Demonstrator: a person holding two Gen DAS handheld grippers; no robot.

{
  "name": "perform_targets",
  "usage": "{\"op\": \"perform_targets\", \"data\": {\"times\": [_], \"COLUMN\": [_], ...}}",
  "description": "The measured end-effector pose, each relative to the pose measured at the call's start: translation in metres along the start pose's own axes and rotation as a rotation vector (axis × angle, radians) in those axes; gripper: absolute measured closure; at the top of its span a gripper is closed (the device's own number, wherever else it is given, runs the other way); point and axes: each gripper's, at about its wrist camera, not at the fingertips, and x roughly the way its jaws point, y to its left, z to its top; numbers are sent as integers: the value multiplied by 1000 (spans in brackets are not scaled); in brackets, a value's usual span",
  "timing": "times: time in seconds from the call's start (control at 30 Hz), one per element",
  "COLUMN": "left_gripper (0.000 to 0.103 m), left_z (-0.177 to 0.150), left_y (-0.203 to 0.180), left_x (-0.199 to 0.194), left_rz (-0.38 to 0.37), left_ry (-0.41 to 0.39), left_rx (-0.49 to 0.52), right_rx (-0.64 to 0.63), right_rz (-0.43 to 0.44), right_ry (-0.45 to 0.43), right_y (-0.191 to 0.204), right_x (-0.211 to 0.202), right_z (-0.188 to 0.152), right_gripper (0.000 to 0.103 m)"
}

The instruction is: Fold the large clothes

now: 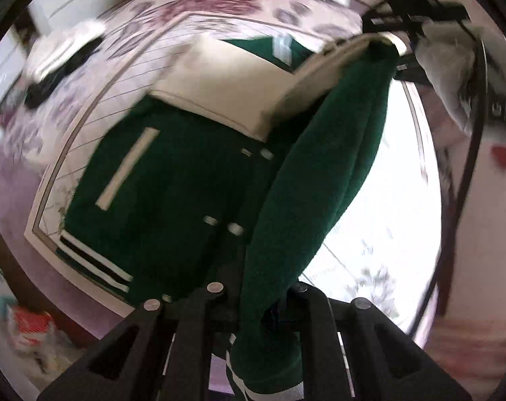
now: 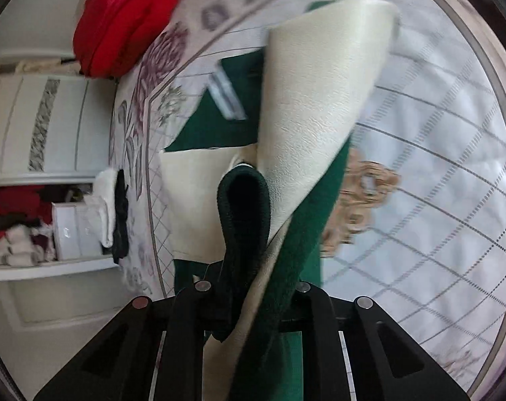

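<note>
A dark green varsity jacket with cream sleeves lies on the quilted bedspread. My left gripper is shut on the jacket's green edge, near the striped hem, and holds it lifted off the bed. My right gripper is shut on the jacket too, pinching green cloth, a cream sleeve and a dark ribbed band. The right gripper shows in the left wrist view at the far end of the raised edge.
A red cushion sits at the head of the bed. White and black clothes lie at the bed's edge. An open white wardrobe with clothes stands beyond. A tan motif marks the bedspread.
</note>
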Motion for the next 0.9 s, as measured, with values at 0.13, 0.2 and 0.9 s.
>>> {"op": "perform_targets", "data": {"times": [0.13,0.2,0.9], "left_gripper": [96,96,40], "left_z": [31,45,-5], "left_y": [70,119,350], "left_x": [-4,2,82], "left_rz": [-40,-79,-426], "left_ry": [-8,-6,102], "left_rx": [-126,-240,-1038], "right_rx": [-65,-86,-296], "right_rz": [-104,-138,-186], "right_ry": [17,35,277], "right_y": [102,146,196], "right_x": [33,62,205], "right_z": [3,5,-60], "right_gripper": [86,86,31]}}
